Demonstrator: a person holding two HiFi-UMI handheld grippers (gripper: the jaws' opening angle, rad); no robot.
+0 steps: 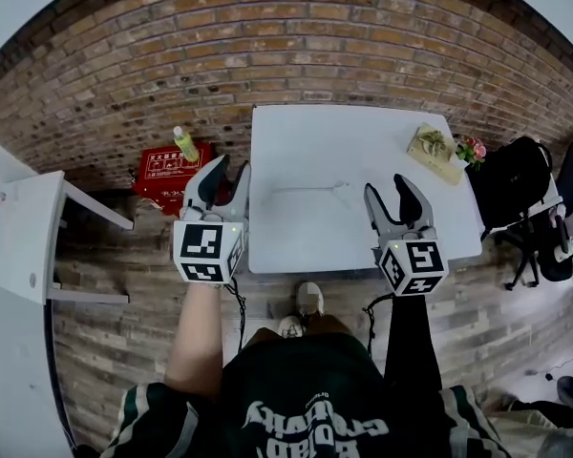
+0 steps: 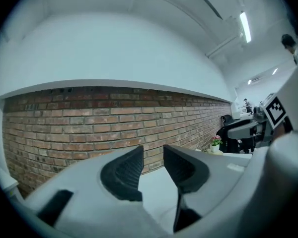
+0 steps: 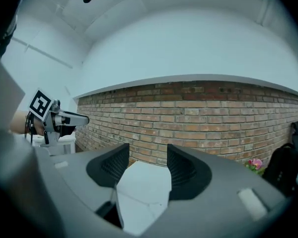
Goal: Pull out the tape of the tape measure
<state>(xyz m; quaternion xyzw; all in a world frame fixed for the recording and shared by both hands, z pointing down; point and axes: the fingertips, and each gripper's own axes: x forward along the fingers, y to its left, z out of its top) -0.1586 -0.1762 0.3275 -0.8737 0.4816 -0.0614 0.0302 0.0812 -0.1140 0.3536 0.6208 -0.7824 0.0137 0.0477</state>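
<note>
Head view | left claw (image 1: 231, 167), right claw (image 1: 384, 185) released | faint strip (image 1: 310, 190) on table (image 1: 363, 141) between

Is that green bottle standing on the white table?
No, the green bottle sits on a red box beside the white table, off its left edge.

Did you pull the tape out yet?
Not yet. Nothing looks done. The left gripper and right gripper are both open and empty at the table's near edge, so nothing is in hand. I can't make out a tape measure. Finding it, gripping it and pulling are all left.
</note>
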